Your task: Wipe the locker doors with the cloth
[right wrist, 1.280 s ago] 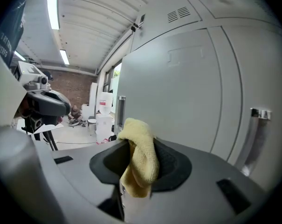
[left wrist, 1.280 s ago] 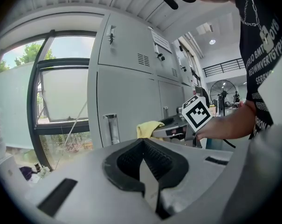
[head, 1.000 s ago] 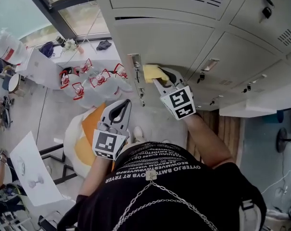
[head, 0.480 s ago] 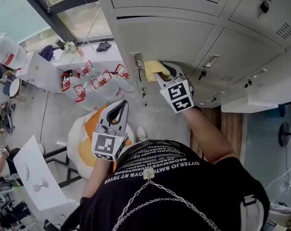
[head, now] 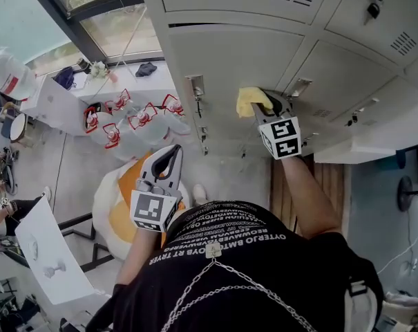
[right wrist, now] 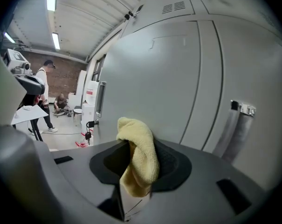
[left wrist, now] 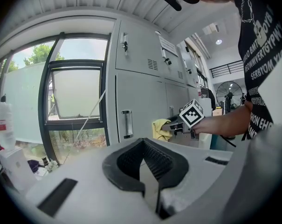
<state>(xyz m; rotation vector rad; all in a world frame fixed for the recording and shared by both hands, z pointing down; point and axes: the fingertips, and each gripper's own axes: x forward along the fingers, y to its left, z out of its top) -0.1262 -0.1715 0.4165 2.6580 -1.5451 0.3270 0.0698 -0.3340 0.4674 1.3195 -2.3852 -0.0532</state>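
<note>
Two grippers show: the right gripper (head: 267, 105) is clamped on the yellow cloth (head: 250, 100), held at a grey locker door (head: 229, 61). The left gripper (head: 174, 151) hangs lower, away from the lockers, jaws together on nothing.

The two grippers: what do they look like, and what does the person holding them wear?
Both the left gripper and the right gripper are light grey with black ribbed jaw linings, each carrying a white cube with black square markers. The person wears a black short-sleeved T-shirt with white lettering and a metal chain.
</note>
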